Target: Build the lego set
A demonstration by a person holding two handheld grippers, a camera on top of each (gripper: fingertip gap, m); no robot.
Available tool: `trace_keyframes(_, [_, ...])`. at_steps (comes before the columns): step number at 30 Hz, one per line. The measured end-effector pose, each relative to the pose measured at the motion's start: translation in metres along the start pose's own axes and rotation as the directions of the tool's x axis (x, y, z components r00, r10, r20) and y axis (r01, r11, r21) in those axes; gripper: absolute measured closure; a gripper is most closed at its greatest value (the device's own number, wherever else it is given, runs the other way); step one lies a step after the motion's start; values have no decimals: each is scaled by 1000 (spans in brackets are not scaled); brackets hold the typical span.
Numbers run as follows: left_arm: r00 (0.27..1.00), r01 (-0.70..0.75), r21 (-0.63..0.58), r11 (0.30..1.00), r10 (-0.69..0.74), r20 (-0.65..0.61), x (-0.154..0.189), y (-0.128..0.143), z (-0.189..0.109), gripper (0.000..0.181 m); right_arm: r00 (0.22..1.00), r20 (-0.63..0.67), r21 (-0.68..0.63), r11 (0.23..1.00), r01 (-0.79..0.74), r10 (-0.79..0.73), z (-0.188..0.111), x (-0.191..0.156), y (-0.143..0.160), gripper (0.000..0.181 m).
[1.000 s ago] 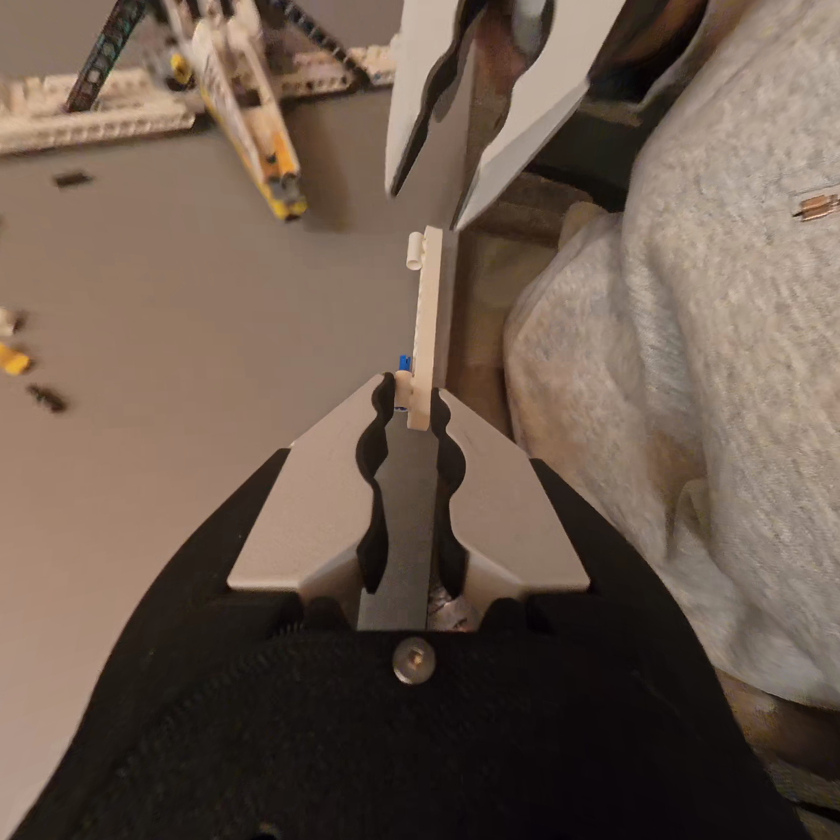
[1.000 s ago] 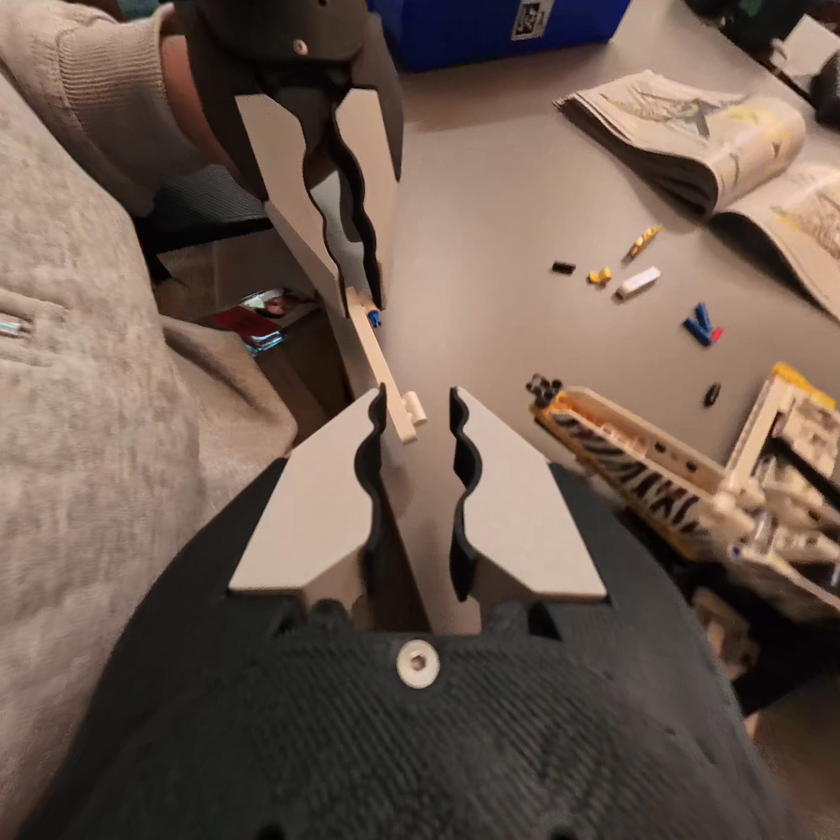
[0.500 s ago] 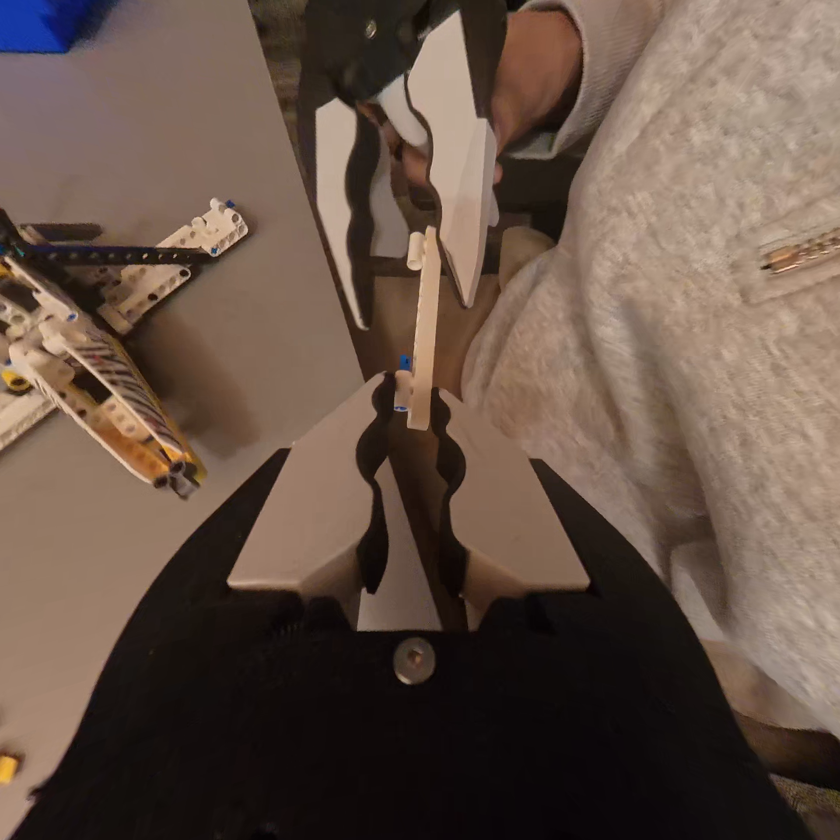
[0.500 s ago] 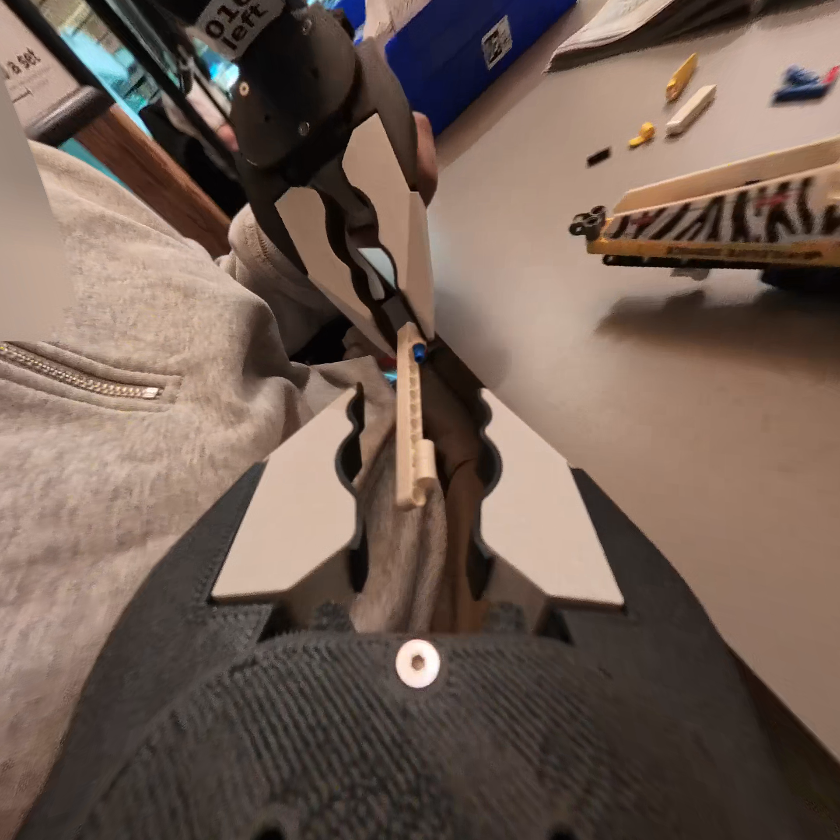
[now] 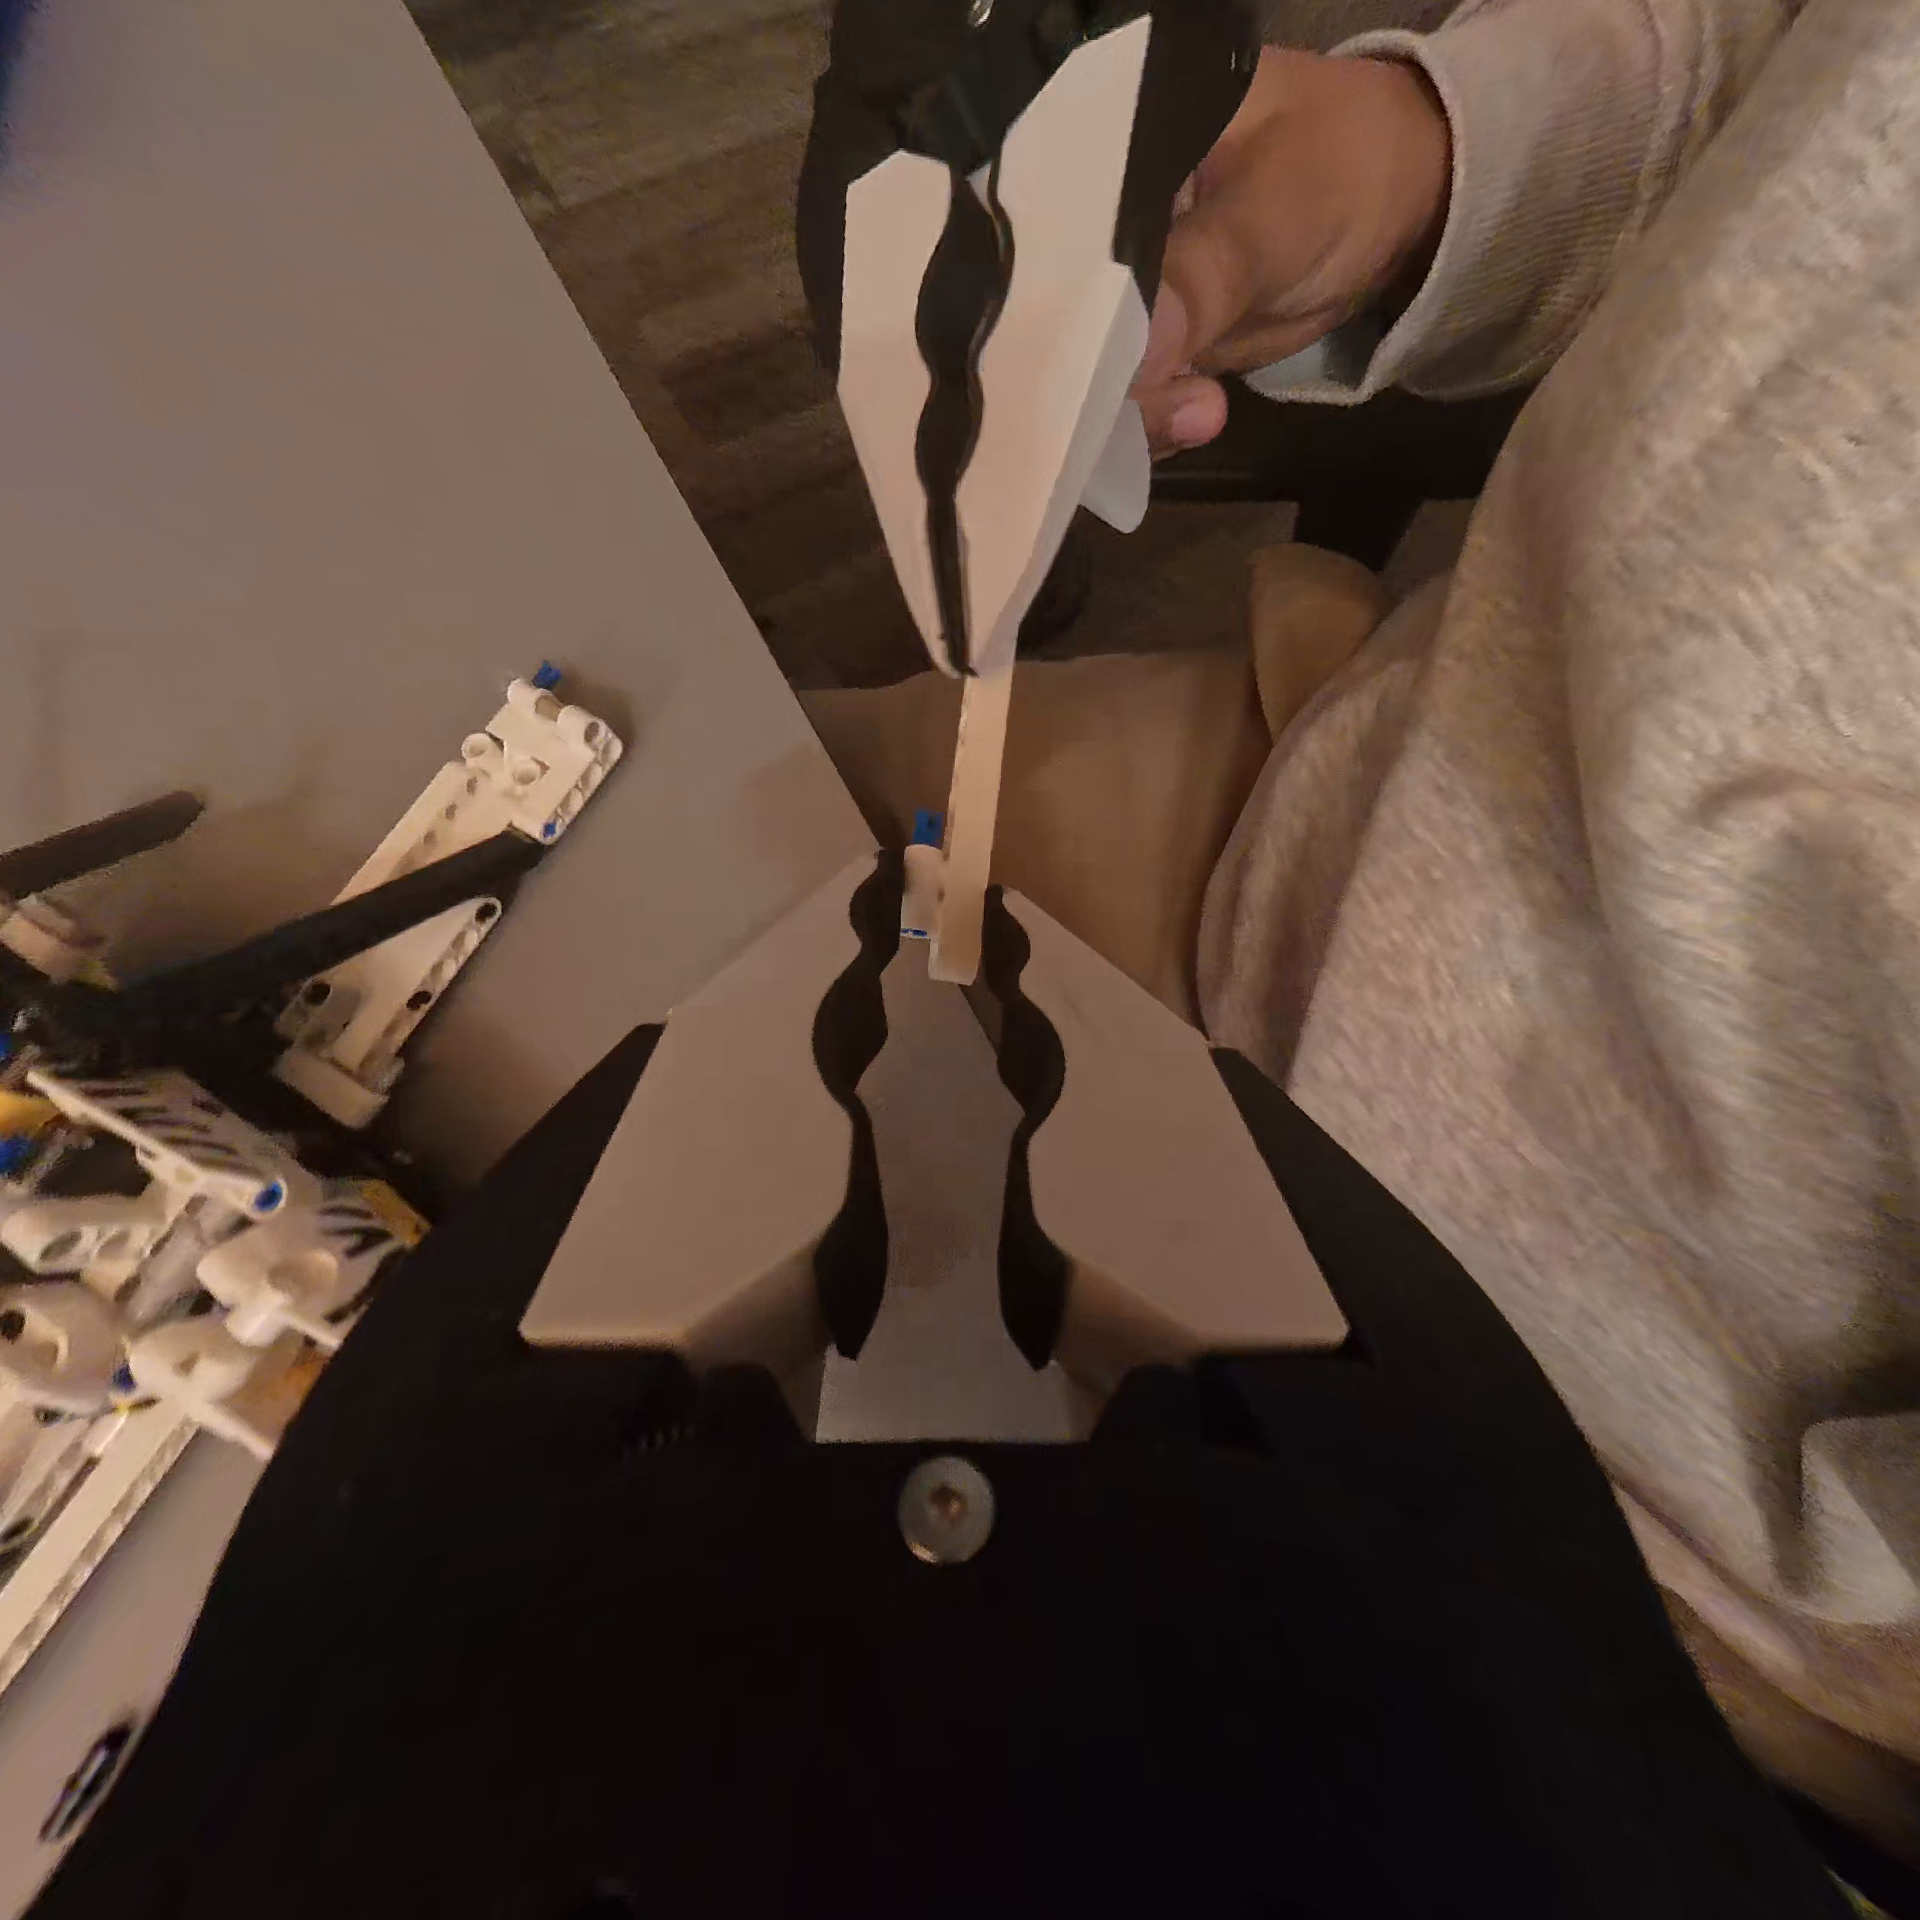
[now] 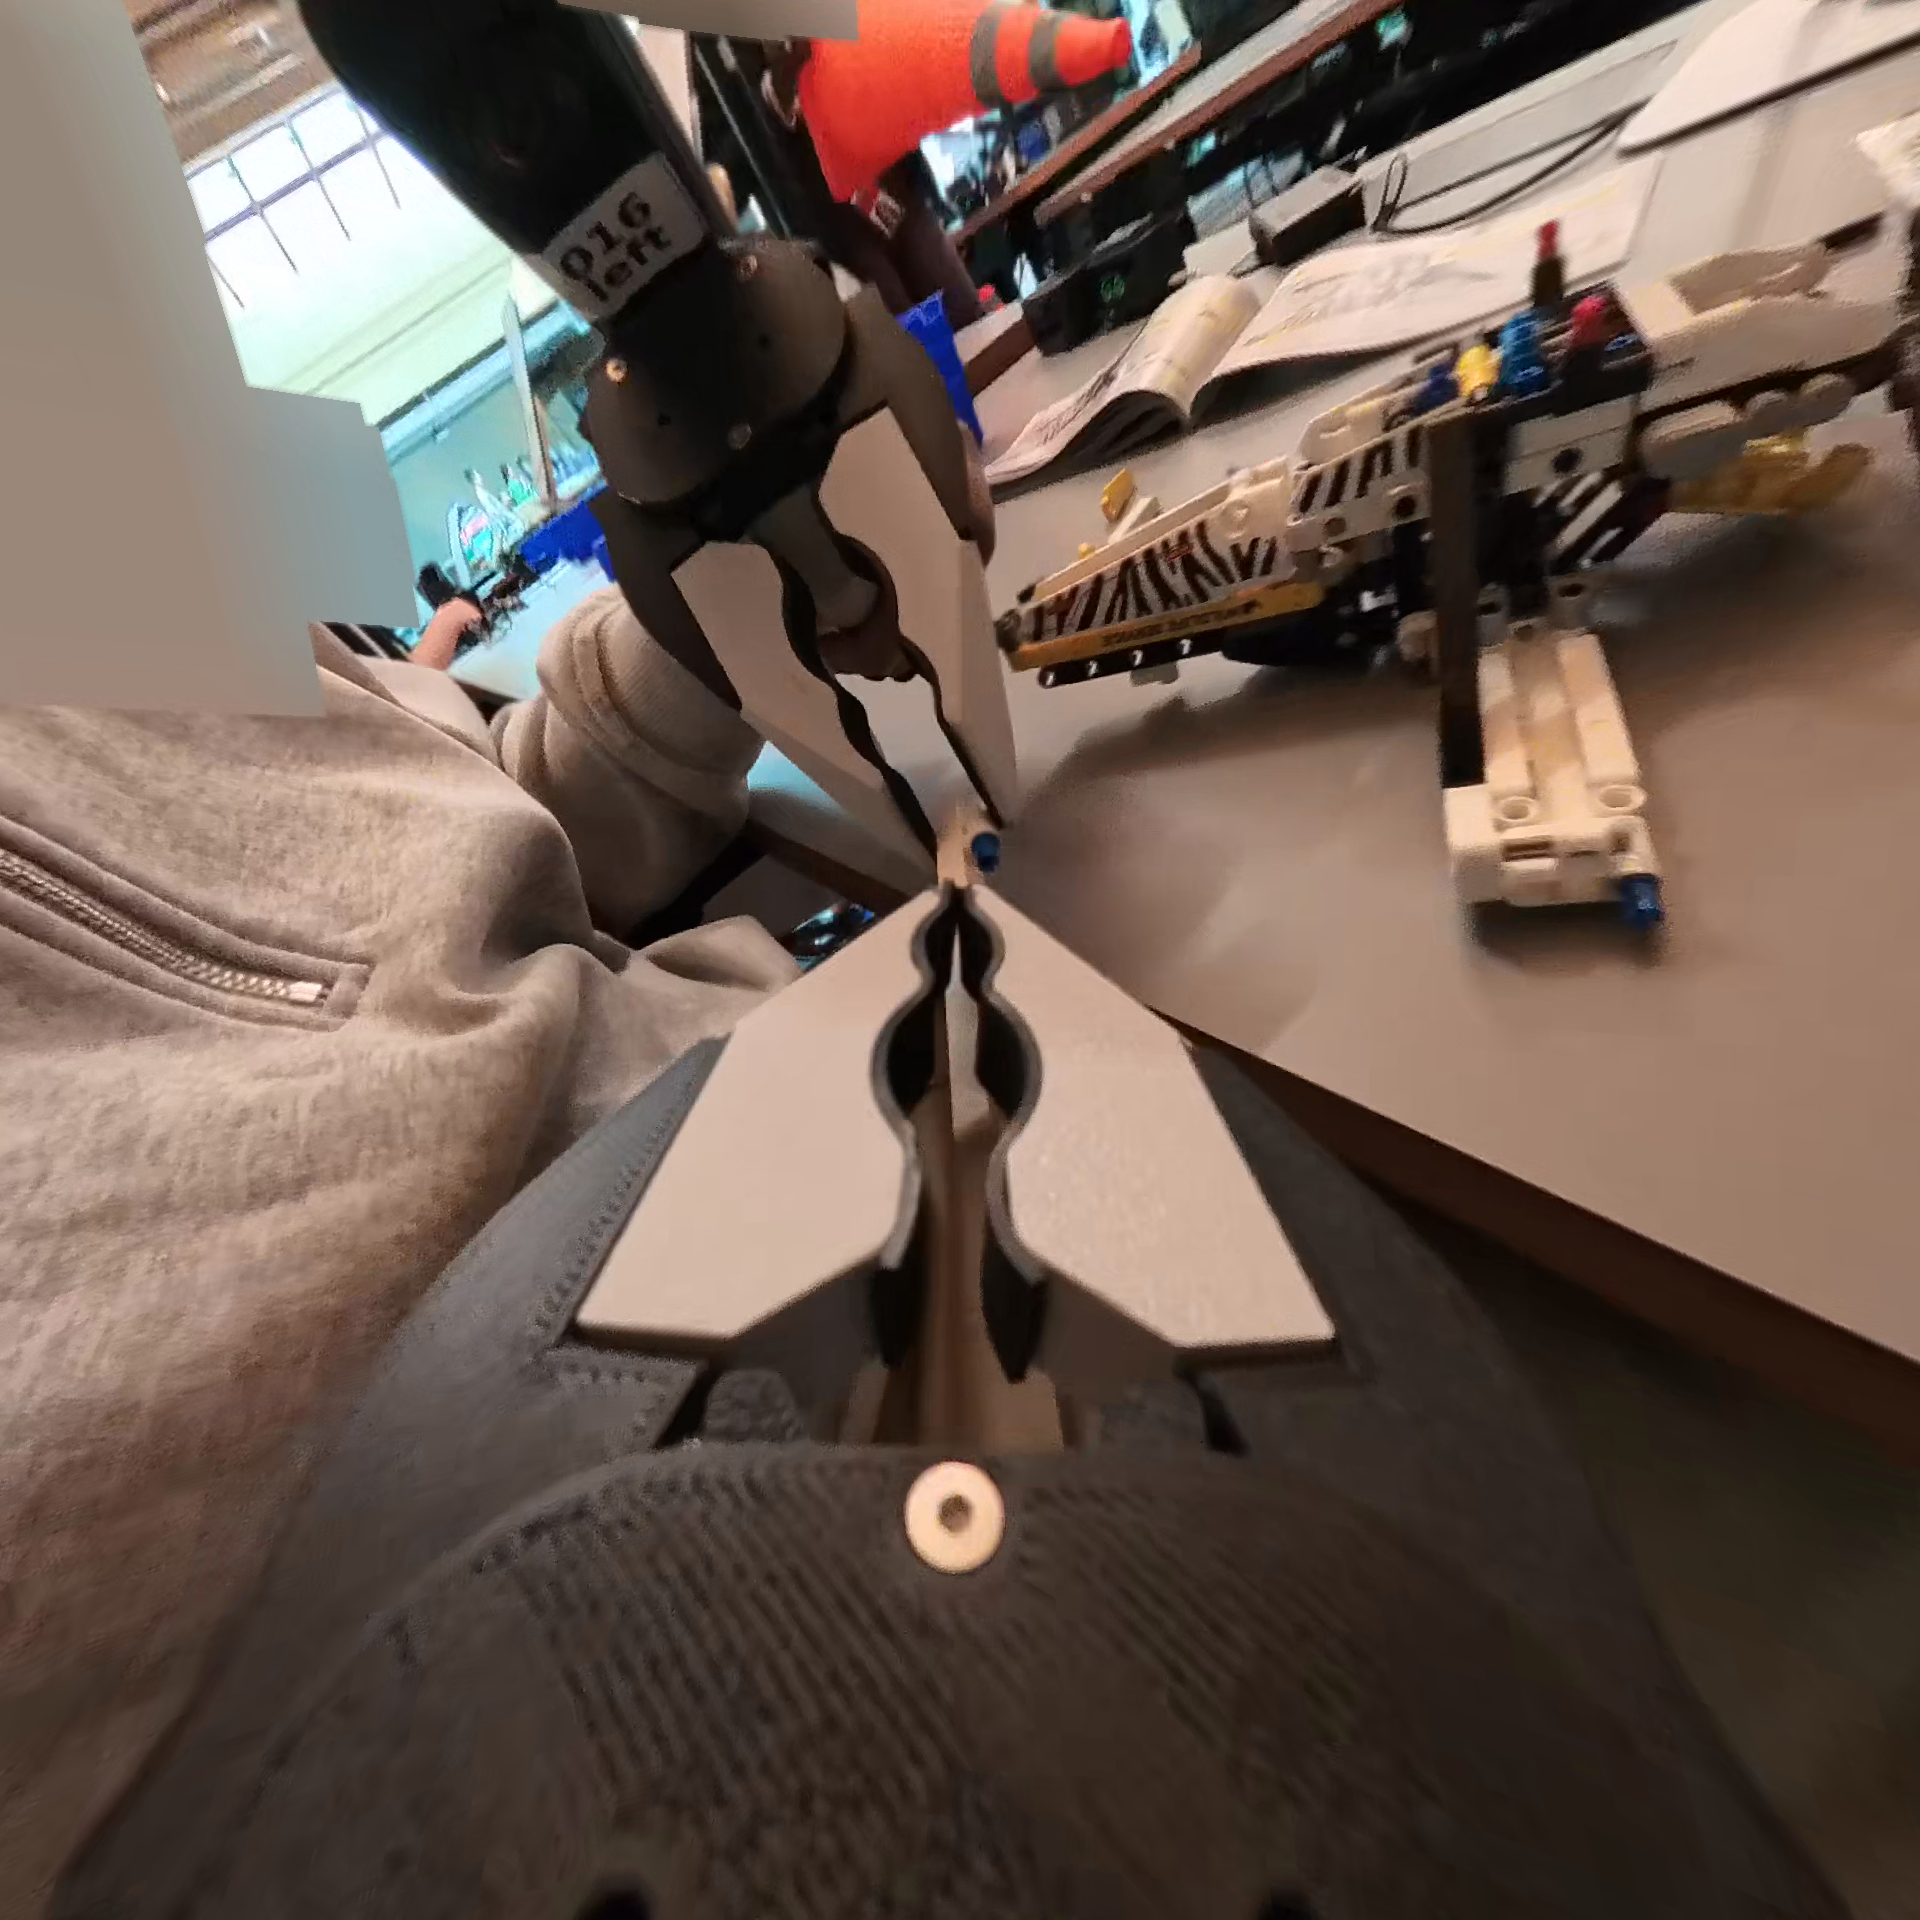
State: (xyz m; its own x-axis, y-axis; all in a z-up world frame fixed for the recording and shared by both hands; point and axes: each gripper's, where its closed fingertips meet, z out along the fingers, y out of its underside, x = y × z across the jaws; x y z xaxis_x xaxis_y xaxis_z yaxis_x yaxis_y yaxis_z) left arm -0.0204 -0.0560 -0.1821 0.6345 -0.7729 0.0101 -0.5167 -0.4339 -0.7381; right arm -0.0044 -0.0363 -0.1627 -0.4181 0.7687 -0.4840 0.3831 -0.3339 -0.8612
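A long white lego beam point(image 5: 977, 790) with a blue pin point(image 5: 925, 826) hangs in the air between my two grippers, off the table edge and in front of a person's grey sweater. My left gripper point(image 5: 940, 896) is shut on the beam's near end, by the pin. My right gripper point(image 5: 961, 660) is shut on its far end. In the right wrist view the beam point(image 6: 954, 862) runs back between my right gripper's point(image 6: 956, 906) shut fingers, and the left gripper point(image 6: 961, 828) pinches the end with the blue pin point(image 6: 985, 850).
The partly built lego model point(image 6: 1351, 540) with zebra-striped panels stands on the grey table point(image 6: 1351, 987), with a white frame point(image 6: 1548, 790) out front; it also shows in the left wrist view point(image 5: 156, 1195). Open instruction booklets point(image 6: 1195, 364) lie behind. A hand point(image 5: 1299, 239) holds the right gripper. About 4 cm separates my left fingertips from my right.
My right gripper was open around the beam's far end and has shut on it. Both grippers have swung round, so the model now sits closer in both views.
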Motion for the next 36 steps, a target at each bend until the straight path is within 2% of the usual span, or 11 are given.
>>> trace_keyframes(4, [1000,4,3,1000,-4,-10,-7,-5,10,168,1000,10,63,998,-22,21,-11,11,-5,181])
trace_keyframes(7, [1000,15,-8,1000,-15,-4,-13,-6,15,168,999,18,119,992,-38,36,-18,20,-11,167])
trace_keyframes(13, [999,36,-18,999,-36,9,-23,-11,18,167,995,46,148,985,-94,88,-26,36,-10,156])
trace_keyframes(19, [998,56,-45,997,-56,-2,-25,-14,21,167,991,96,126,986,-105,94,-21,35,-2,158])
trace_keyframes(24, [998,59,-72,996,-59,0,-25,-14,21,168,993,97,132,988,-81,69,-19,34,-2,181])
trace_keyframes(28, [998,67,-80,995,-66,8,-25,-13,17,168,989,125,143,986,-91,73,-19,32,-3,181])
trace_keyframes(33, [997,78,-77,994,-77,16,-28,-10,12,167,989,129,150,984,-97,78,-17,32,-3,168])
trace_keyframes(36, [997,78,-72,994,-77,17,-28,-9,11,167,989,129,147,984,-97,78,-16,33,-2,167])
